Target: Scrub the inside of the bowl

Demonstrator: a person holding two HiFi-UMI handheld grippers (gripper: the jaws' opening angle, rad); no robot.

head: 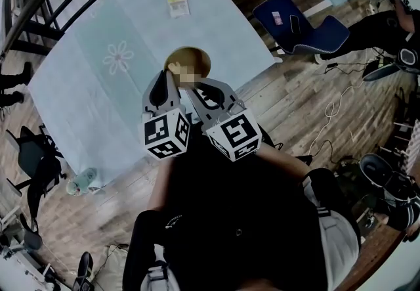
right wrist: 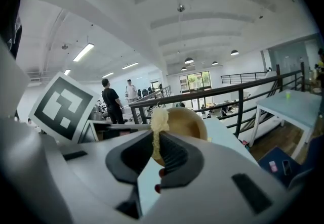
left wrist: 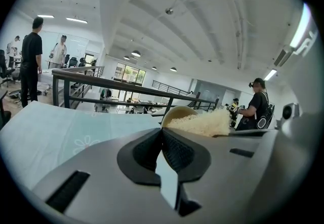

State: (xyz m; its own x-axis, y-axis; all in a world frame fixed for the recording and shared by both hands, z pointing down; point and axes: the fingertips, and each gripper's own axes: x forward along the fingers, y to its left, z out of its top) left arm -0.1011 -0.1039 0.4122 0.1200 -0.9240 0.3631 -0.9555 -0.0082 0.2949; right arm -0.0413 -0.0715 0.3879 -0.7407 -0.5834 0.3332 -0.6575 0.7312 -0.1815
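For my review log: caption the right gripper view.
Right gripper clamps a pale scrubber before the tan bowl's opening.

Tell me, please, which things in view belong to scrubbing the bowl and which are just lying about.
Part of the job:
- bowl, pinched at its rim by the left gripper
- scrubbing pad, clamped in the right gripper

Just lying about:
- yellow packet on the table
- blue chair beside the table

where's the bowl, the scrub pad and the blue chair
bowl (right wrist: 188, 124), right gripper view, its inner wall
scrub pad (left wrist: 202, 124), left gripper view, middle of its fibrous face
blue chair (head: 321, 35), head view, bare part of its cushion
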